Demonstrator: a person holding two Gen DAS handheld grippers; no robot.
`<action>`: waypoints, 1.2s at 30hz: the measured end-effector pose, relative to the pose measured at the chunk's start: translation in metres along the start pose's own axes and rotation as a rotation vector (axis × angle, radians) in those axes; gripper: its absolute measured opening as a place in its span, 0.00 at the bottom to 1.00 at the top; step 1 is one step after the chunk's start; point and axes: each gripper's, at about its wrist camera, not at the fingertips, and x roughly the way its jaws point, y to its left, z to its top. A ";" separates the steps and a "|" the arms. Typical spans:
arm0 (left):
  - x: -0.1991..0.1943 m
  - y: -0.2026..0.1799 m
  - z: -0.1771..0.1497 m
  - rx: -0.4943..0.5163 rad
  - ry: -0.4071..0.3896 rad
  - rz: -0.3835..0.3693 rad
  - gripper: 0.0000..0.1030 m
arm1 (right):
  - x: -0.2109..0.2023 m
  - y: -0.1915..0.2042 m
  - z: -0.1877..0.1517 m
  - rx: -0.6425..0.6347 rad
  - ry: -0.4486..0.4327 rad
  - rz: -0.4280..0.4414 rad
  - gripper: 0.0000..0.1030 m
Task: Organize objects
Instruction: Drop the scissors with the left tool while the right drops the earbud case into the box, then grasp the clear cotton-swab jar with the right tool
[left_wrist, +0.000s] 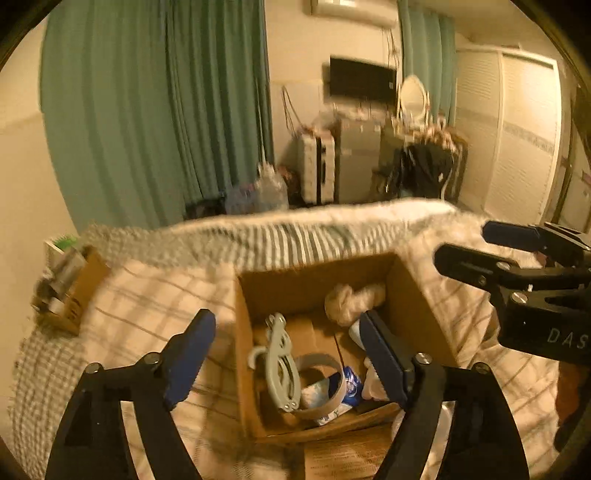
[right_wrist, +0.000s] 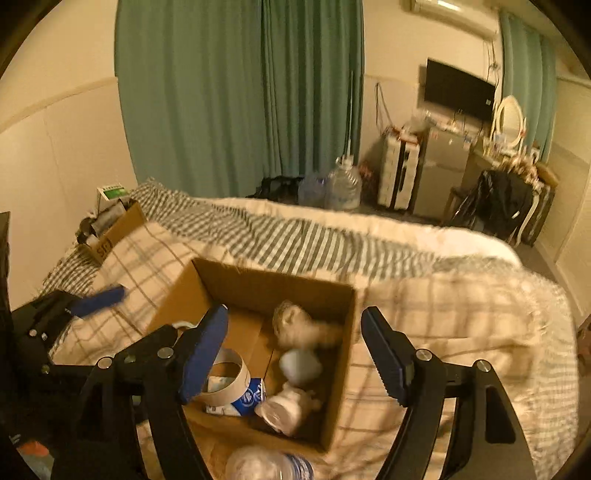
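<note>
An open cardboard box (left_wrist: 413, 291) (right_wrist: 258, 284) sits on the bed. Inside lie a grey folding hanger (left_wrist: 280, 365), a tape ring (left_wrist: 325, 369) (right_wrist: 236, 376), a blue-and-white packet (right_wrist: 251, 398), a crumpled beige bundle (left_wrist: 347, 299) (right_wrist: 295, 325) and a white bottle (right_wrist: 284, 410). My left gripper (left_wrist: 288, 354) is open and empty above the box's near side. My right gripper (right_wrist: 295, 354) is open and empty over the box's right wall; it also shows at the right of the left wrist view (left_wrist: 480, 247). A clear plastic bottle (right_wrist: 266, 465) lies in front of the box.
The bed has a plaid blanket (right_wrist: 461, 325) and striped sheet (left_wrist: 280, 240). A smaller cardboard box (left_wrist: 74, 291) (right_wrist: 114, 229) with items stands at the bed's far left by the wall. Green curtains, water jugs (right_wrist: 340, 188), a fridge and a cluttered dresser stand beyond the bed.
</note>
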 end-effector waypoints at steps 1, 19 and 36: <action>-0.015 0.002 0.002 0.000 -0.011 0.009 0.90 | -0.011 0.002 0.002 -0.007 -0.003 -0.010 0.76; -0.059 0.033 -0.103 -0.160 0.133 0.077 1.00 | -0.059 0.048 -0.107 -0.063 0.134 -0.096 0.99; 0.001 0.036 -0.148 -0.162 0.314 0.072 1.00 | 0.071 0.044 -0.153 -0.041 0.393 -0.118 0.65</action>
